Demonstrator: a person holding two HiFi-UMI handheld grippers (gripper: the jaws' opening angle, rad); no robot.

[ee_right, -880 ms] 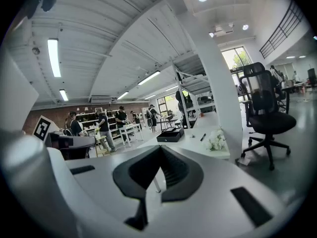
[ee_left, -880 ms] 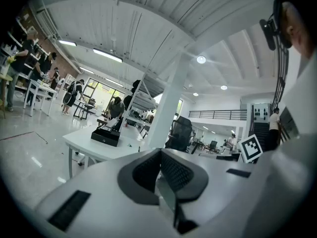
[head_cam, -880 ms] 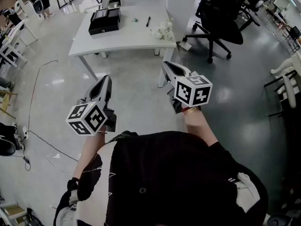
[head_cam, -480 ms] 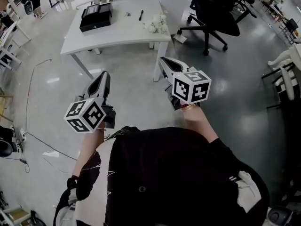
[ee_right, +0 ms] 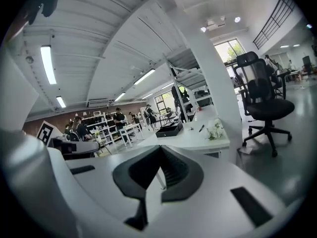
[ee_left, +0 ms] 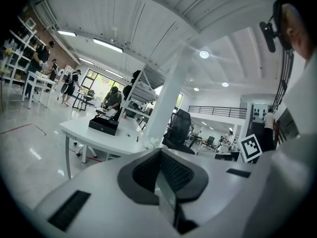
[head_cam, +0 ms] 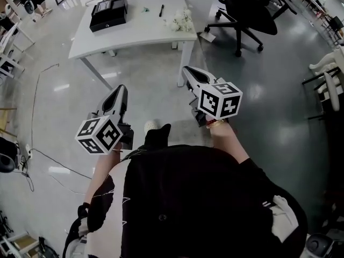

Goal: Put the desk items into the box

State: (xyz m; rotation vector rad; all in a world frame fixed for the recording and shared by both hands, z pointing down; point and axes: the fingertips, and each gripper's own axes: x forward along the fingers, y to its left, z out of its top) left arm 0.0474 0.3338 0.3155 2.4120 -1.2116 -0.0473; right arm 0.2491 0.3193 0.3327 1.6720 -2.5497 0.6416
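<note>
A white desk (head_cam: 134, 36) stands ahead at the top of the head view. On it sit a black box (head_cam: 109, 14), a dark pen (head_cam: 161, 10), a small teal item (head_cam: 145, 9) and a white crumpled bunch (head_cam: 181, 20). My left gripper (head_cam: 119, 90) and right gripper (head_cam: 189, 71) are held out level over the floor, well short of the desk. Both are shut with nothing between the jaws. The right gripper view looks past my right gripper (ee_right: 161, 150) at the box (ee_right: 169, 129), the pen (ee_right: 201, 128) and the bunch (ee_right: 215, 131). In the left gripper view my left gripper (ee_left: 159, 152) points toward the box (ee_left: 103, 125).
A black office chair (head_cam: 247, 9) stands right of the desk beside a white column (ee_right: 218, 93). A cable (head_cam: 37, 106) trails over the grey floor at the left. People work at tables (ee_left: 37, 81) farther back.
The desk has shifted slightly in the head view. A white shoe and a dark trouser leg now show between the grippers. Both grippers keep the same pose.
</note>
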